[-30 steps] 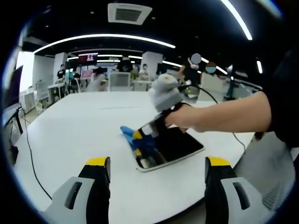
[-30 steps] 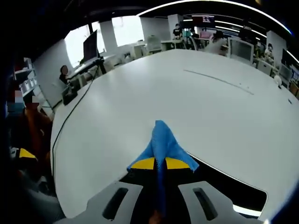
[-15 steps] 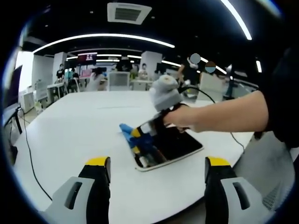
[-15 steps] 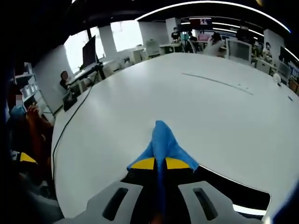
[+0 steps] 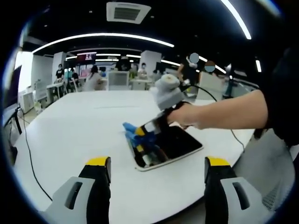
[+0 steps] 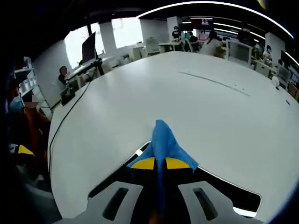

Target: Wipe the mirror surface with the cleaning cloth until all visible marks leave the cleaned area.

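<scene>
A flat mirror [image 5: 174, 145] with a white rim lies on the white table [image 5: 70, 135], dark and reflective. My right gripper [image 5: 140, 135] comes in from the right in a person's hand and presses a blue cleaning cloth [image 5: 133, 130] onto the mirror's left end. In the right gripper view the yellow-tipped jaws of this right gripper [image 6: 160, 163] are shut on the blue cloth [image 6: 163, 142], with the mirror [image 6: 224, 189] dark beneath them. My left gripper [image 5: 156, 163] hangs open over the table's near edge, short of the mirror, holding nothing.
A black cable [image 5: 30, 154] runs along the table's left side. Desks, monitors and several people stand far behind the table. A thin seam [image 6: 212, 80] crosses the white table top [image 6: 117, 107] in the right gripper view. A cable [image 5: 210, 95] trails from the right gripper.
The right gripper with the cloth has slid a little along the mirror's left end. The left gripper has stayed put.
</scene>
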`<move>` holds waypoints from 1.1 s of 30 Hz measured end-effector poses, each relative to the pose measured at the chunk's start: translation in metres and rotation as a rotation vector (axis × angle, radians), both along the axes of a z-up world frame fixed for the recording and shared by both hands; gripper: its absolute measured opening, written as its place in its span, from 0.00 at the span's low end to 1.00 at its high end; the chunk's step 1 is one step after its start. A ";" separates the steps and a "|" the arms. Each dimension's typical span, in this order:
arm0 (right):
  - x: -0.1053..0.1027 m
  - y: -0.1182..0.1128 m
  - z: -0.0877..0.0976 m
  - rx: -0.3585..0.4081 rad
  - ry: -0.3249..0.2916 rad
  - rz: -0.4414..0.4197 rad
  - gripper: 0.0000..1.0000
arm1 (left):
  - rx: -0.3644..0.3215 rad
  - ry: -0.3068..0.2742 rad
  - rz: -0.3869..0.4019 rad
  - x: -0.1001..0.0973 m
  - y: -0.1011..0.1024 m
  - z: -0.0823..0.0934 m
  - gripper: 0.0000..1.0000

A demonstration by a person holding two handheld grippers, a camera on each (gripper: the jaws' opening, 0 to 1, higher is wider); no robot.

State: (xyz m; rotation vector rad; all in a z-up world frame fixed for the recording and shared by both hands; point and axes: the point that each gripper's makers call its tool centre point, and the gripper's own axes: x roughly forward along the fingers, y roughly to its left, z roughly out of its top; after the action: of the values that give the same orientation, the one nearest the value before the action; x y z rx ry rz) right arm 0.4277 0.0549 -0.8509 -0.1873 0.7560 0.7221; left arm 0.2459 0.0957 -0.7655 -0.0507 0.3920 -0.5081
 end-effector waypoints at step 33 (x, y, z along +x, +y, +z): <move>-0.005 -0.025 -0.003 0.037 0.047 -0.039 0.00 | 0.005 -0.001 0.000 -0.001 0.001 0.000 0.81</move>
State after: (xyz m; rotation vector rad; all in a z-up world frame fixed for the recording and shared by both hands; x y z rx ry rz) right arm 0.4225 0.0300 -0.8544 -0.1216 0.7886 0.7045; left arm 0.2449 0.0965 -0.7652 -0.0460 0.3922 -0.5068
